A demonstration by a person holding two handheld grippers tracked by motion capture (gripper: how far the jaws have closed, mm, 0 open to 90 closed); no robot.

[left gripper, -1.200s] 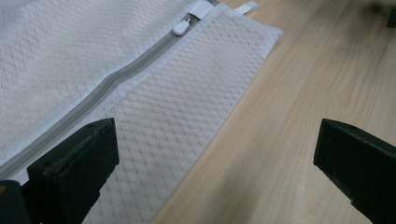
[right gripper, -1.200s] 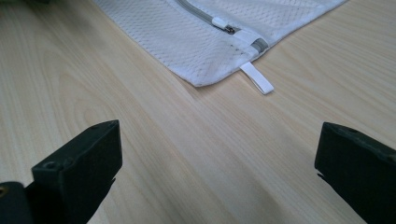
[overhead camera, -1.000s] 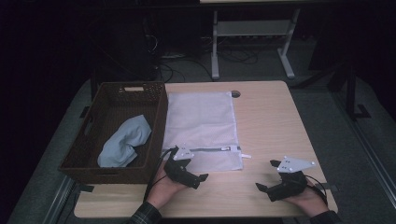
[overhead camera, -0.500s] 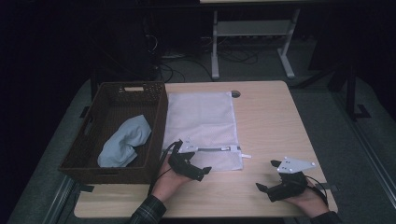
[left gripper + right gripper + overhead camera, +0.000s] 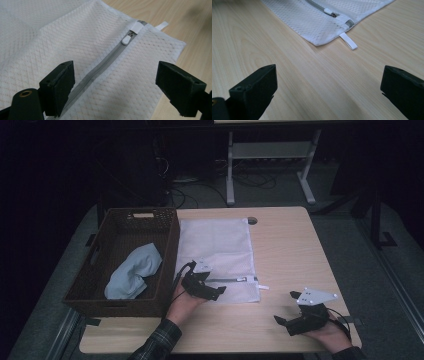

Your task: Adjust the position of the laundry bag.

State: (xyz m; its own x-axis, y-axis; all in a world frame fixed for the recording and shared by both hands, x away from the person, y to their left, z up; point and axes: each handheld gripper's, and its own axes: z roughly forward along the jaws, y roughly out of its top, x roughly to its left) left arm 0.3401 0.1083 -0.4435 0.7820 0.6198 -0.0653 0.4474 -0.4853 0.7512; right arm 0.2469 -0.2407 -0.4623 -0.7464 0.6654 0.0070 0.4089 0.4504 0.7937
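A white mesh laundry bag (image 5: pixel 216 251) lies flat on the wooden table (image 5: pixel 290 255), with a grey zipper (image 5: pixel 100 68) along its near edge. The zipper's white pull (image 5: pixel 126 39) sits close to the end with the white loop tab (image 5: pixel 348 40). My left gripper (image 5: pixel 212 291) hovers open just above the bag's near end, its jaws wide on either side of the zipper. My right gripper (image 5: pixel 281 322) stands open over bare table near the front right, with the bag's corner (image 5: pixel 319 40) some way ahead of it. A light blue cloth (image 5: pixel 132 271) lies in the brown wicker basket (image 5: pixel 90 282).
The basket stands along the left side of the table, touching the bag's left edge. A round cable hole (image 5: pixel 252 220) sits by the table's far edge. Beyond the table are a white metal frame (image 5: pixel 270 155) and cables on dark floor.
My left gripper has moved forward and to the right, from the table's front edge onto the near end of the bag. The right gripper has barely shifted.
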